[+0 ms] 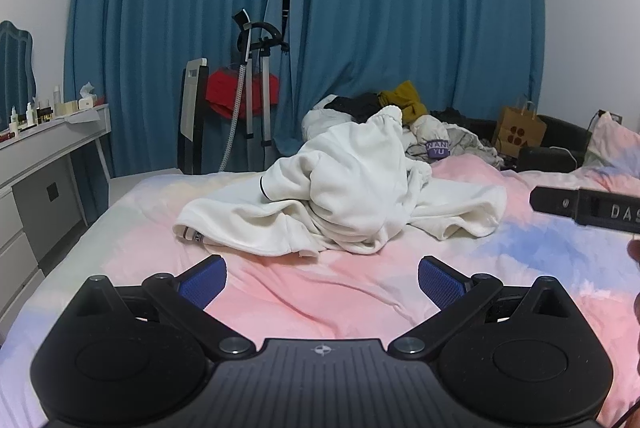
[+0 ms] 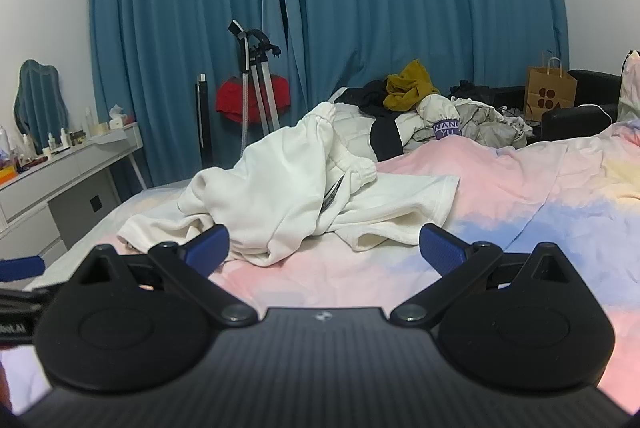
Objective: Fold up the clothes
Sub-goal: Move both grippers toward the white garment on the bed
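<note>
Both my tongs are spread wide with nothing in them: left tongs (image 1: 322,278) and right tongs (image 2: 324,248) hover over the near part of the bed (image 1: 320,288). The crumpled white garment (image 1: 344,200) sits mid-bed, just beyond the tips, not touching. A pile of other clothes (image 2: 432,108) lies at the far edge, by the blue curtains (image 1: 400,28).

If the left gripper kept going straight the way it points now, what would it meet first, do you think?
Most likely the crumpled white garment on the bed. The open left gripper points over bare bedding toward it, with nothing visible between; depth is hard to judge.
</note>
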`<state>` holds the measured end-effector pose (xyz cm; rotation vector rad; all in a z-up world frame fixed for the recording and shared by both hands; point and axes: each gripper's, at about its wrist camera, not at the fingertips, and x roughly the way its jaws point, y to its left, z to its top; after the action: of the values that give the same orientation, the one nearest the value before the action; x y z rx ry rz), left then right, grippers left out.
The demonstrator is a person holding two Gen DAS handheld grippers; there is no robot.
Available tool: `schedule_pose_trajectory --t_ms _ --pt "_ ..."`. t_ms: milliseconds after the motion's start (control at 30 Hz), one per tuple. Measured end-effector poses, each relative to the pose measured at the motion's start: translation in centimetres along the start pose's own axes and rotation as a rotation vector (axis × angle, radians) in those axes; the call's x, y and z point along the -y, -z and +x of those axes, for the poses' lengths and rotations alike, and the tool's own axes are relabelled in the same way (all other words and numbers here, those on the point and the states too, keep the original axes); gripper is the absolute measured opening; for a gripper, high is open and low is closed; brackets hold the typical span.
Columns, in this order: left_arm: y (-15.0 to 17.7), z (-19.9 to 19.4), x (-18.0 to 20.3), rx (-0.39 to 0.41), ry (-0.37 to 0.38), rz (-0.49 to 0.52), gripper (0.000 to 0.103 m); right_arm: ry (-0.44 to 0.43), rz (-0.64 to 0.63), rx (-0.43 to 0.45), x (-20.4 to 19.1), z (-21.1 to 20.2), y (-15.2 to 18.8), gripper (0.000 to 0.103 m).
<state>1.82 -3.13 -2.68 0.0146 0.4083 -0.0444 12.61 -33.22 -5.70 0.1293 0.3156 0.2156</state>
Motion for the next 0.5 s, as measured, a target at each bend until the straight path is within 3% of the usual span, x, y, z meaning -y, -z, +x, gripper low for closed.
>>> schedule_pose_trajectory --t_ms 300,500 --pt "0.6 1.4 1.4 -0.001 0.006 0.058 0.102 0.022 0.022 0.000 0.6 -0.1 -0.1 0.103" --pt "-0.9 5.8 4.8 -0.008 0.064 0.146 0.096 0.086 0.045 0.008 1.8 -0.2 -0.1 0.103"
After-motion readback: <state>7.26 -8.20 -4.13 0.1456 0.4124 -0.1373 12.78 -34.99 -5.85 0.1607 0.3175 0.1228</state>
